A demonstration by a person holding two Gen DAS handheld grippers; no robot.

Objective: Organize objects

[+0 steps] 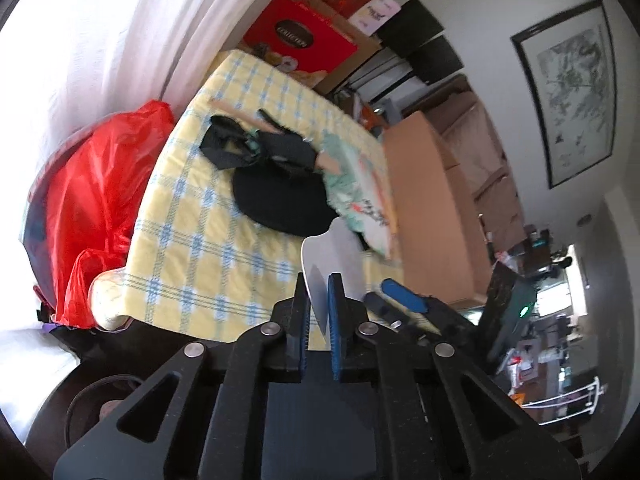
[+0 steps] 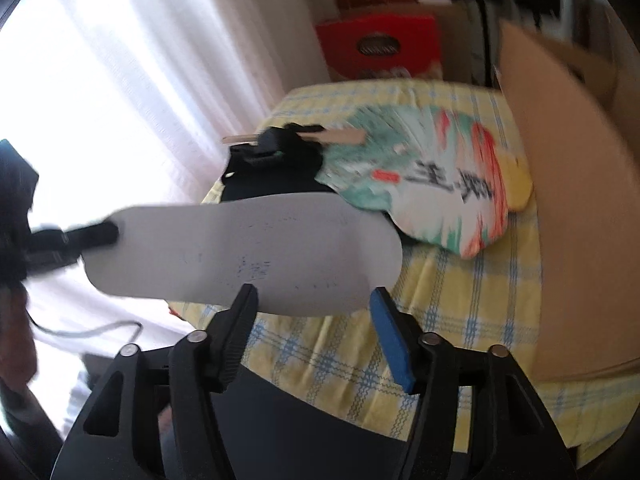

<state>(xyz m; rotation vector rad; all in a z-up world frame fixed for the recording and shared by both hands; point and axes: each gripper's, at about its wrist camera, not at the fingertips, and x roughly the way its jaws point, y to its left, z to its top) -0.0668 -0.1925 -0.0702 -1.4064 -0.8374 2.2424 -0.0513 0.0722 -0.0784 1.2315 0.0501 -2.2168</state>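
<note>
My left gripper (image 1: pixel 318 284) is shut on a flat white insole-shaped card (image 1: pixel 332 256) and holds it above the near edge of the yellow checked table (image 1: pixel 192 216). In the right wrist view the same white card (image 2: pixel 248 248) hangs crosswise, with the left gripper (image 2: pixel 100 236) pinching its left end. My right gripper (image 2: pixel 314 296) is open and empty just below the card; it also shows in the left wrist view (image 1: pixel 384 292). On the table lie a black cap with straps (image 1: pixel 272 176) and a green, white and orange fan (image 2: pixel 436 188).
A red plastic bag (image 1: pixel 96 208) sits left of the table. A brown cardboard box (image 2: pixel 576 184) stands at the table's right side. Red gift boxes (image 1: pixel 300 40) are stacked behind the table, and white curtains (image 2: pixel 120 80) hang at the left.
</note>
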